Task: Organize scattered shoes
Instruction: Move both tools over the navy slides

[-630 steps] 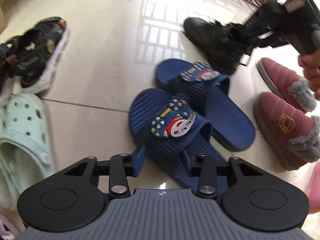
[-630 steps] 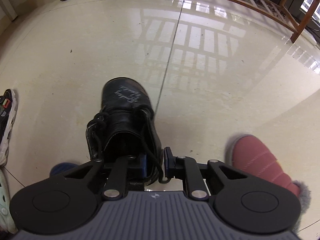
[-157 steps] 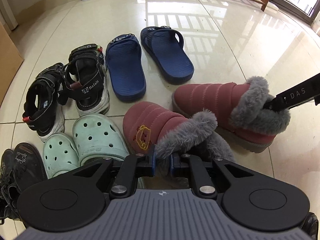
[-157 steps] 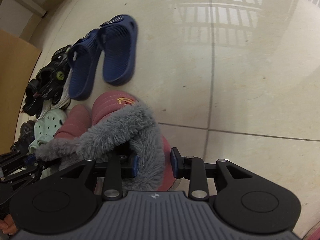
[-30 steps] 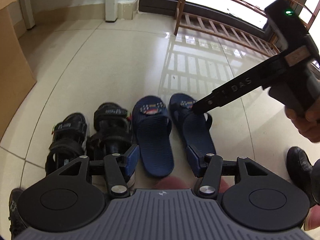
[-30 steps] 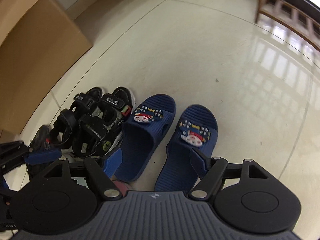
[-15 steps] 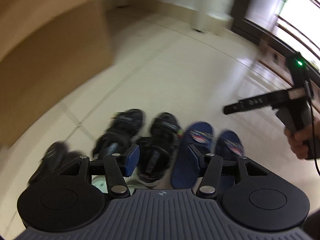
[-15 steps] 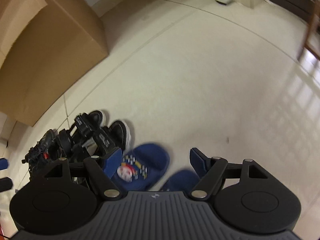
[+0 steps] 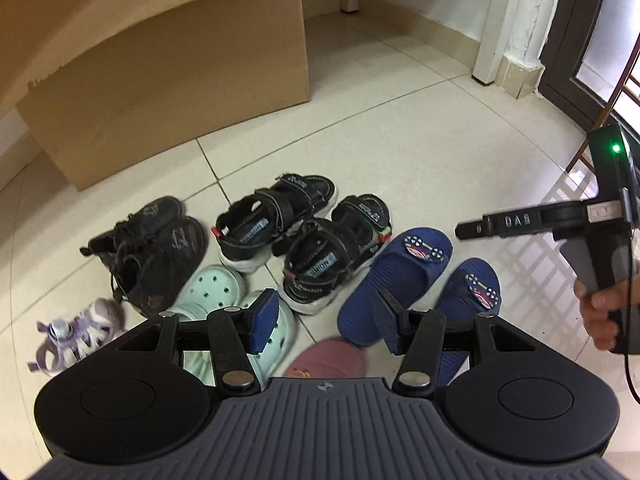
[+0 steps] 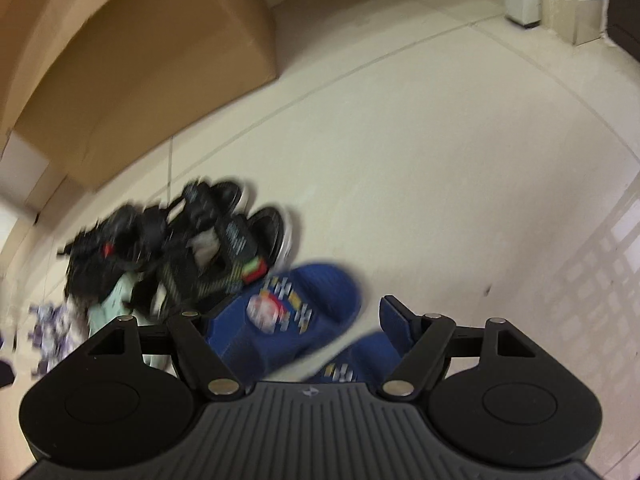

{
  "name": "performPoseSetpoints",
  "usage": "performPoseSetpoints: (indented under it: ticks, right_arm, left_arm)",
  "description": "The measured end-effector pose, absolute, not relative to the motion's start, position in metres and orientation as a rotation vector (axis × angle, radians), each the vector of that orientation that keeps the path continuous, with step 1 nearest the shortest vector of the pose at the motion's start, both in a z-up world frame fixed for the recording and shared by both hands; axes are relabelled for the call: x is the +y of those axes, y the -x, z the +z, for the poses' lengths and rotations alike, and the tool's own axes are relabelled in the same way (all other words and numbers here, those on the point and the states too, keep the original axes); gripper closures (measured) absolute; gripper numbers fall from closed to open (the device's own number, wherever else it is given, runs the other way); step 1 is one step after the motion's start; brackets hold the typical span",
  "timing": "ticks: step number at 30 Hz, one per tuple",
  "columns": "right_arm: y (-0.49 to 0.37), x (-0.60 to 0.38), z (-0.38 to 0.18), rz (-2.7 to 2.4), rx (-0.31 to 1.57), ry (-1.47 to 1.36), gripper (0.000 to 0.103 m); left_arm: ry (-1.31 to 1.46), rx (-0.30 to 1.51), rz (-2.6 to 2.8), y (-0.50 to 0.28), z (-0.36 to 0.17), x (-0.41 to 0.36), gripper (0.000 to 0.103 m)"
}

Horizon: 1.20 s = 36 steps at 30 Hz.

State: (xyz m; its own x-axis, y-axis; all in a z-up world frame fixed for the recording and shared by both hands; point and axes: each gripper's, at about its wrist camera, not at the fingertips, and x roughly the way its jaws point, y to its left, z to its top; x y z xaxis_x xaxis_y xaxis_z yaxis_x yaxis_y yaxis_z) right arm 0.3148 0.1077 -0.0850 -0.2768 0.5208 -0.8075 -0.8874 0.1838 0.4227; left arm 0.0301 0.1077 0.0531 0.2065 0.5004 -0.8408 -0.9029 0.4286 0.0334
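Bare floor [image 9: 420,128] lies open beyond the shoes [image 9: 316,248]; a cardboard box [image 9: 168,80] blocks the far left.

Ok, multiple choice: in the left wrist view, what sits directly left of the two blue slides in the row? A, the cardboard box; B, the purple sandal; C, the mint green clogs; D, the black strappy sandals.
D: the black strappy sandals stand side by side right beside the blue slides, while the mint green clogs sit nearer the camera.
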Motion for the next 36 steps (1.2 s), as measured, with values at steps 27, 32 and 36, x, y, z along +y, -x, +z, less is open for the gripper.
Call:
performPoseSetpoints:
  ticks: [27,32,36]
  right_arm:
    - [-0.308,0.068,-0.041,1.603,1.096,0.911,0.023]
    - [-0.308,0.074,-0.051,1.67,1.07,0.929,0.023]
    - [-0.312,0.077,-0.063,1.733,1.04,0.939,0.023]
  left_arm:
    - [0.595,0.76,1.165,-0.032,-0.002,0.102,0.048]
    - [0.559,0.795,1.138,-0.043,-0.007,0.086,0.047]
    - [0.533,0.802,1.131,-0.052,-0.01,0.074,0.047]
